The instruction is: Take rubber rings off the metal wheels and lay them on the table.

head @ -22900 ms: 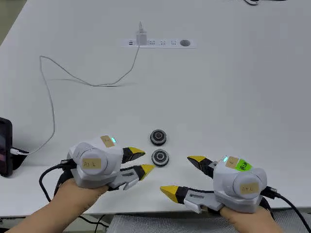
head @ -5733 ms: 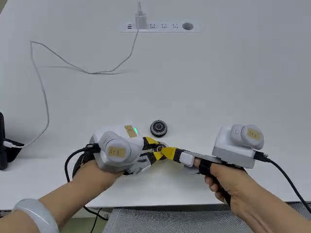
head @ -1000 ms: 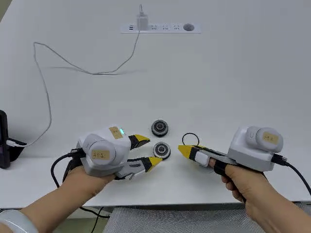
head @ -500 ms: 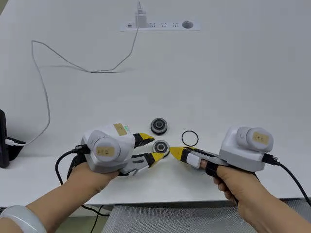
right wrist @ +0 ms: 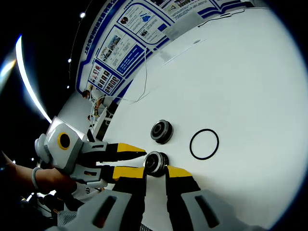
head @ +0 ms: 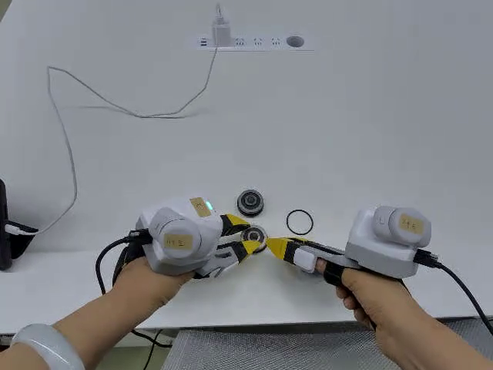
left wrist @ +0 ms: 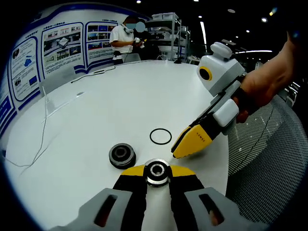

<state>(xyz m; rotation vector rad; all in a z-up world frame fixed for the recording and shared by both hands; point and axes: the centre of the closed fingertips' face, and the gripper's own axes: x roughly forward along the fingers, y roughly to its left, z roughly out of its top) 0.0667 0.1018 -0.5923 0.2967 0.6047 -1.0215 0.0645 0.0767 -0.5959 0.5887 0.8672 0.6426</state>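
Wheel [left wrist: 157, 172] shiny metal; loose ring [left wrist: 160, 136] matt black rubber; table [head: 370, 139] smooth matt white.

The left gripper [head: 249, 234] and right gripper [head: 274, 247] hemmed the near wheel [head: 255, 233]; second wheel [head: 250, 202] and loose ring [head: 300, 222] lay just behind, open table [head: 370, 123] beyond.

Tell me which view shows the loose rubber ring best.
Right gripper view: the rubber ring lies large, whole and unblocked on the table. The left gripper view and head view also show it whole, only smaller.
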